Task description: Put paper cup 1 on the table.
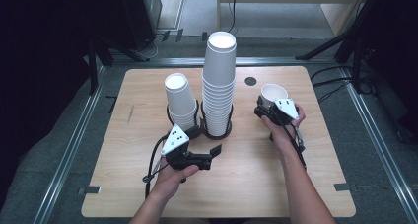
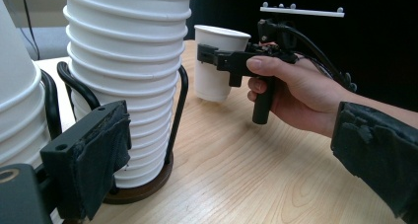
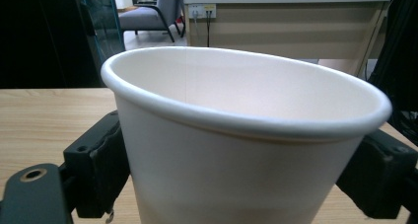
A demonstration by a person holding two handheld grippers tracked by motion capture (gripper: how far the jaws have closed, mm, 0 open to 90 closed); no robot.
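Your right gripper (image 1: 266, 107) straddles the single cup (image 1: 273, 93) on the surface (image 1: 246, 184); can't tell if pads press. Left gripper (image 1: 217, 148) released (beside tall stack (image 1: 218, 86)).

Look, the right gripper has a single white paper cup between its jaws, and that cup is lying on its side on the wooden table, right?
Not quite. The single white paper cup between the right gripper jaws stands upright with its open mouth up on the wooden table, as the left gripper view shows.
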